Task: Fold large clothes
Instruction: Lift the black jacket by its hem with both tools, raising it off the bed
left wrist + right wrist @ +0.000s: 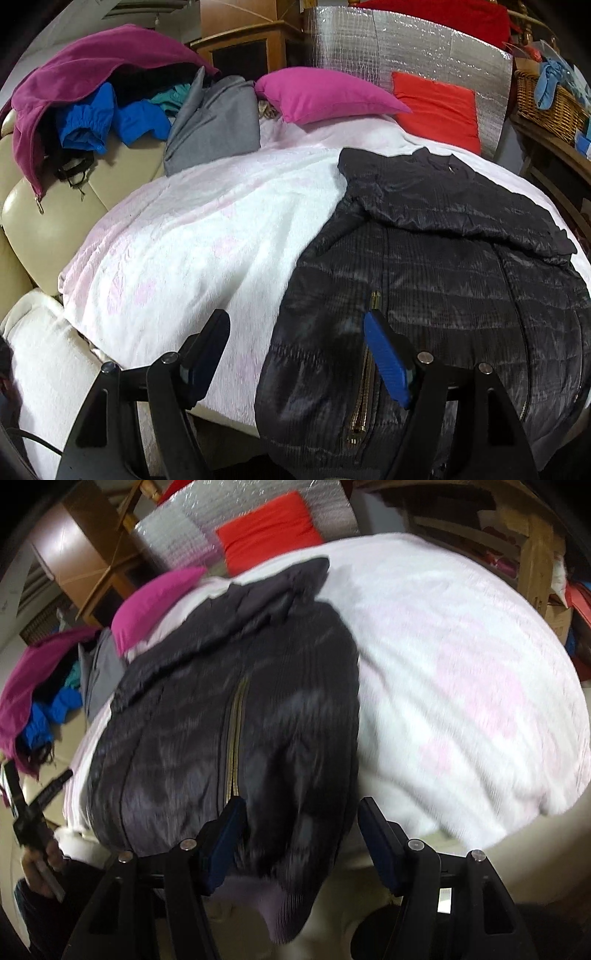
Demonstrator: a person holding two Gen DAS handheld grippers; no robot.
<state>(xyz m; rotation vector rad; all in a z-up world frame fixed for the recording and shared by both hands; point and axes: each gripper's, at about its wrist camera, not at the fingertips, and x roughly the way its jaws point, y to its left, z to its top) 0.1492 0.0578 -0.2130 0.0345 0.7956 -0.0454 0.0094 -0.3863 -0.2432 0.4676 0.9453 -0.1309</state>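
Observation:
A black quilted jacket with a gold zip lies front up on a white and pink blanket, one sleeve folded across its chest. My left gripper is open at the near hem, its fingers straddling the jacket's left edge, with the right pad over the zip. In the right wrist view, which is blurred, the jacket reaches down to my right gripper. That gripper is open, and the hem's right corner with a lilac ribbed band lies between its fingers.
A heap of magenta, blue and grey clothes sits on a cream leather sofa at the left. A pink cushion, a red cushion and a silver foil mat stand behind. A wicker basket is at the right. A hand shows at the left edge.

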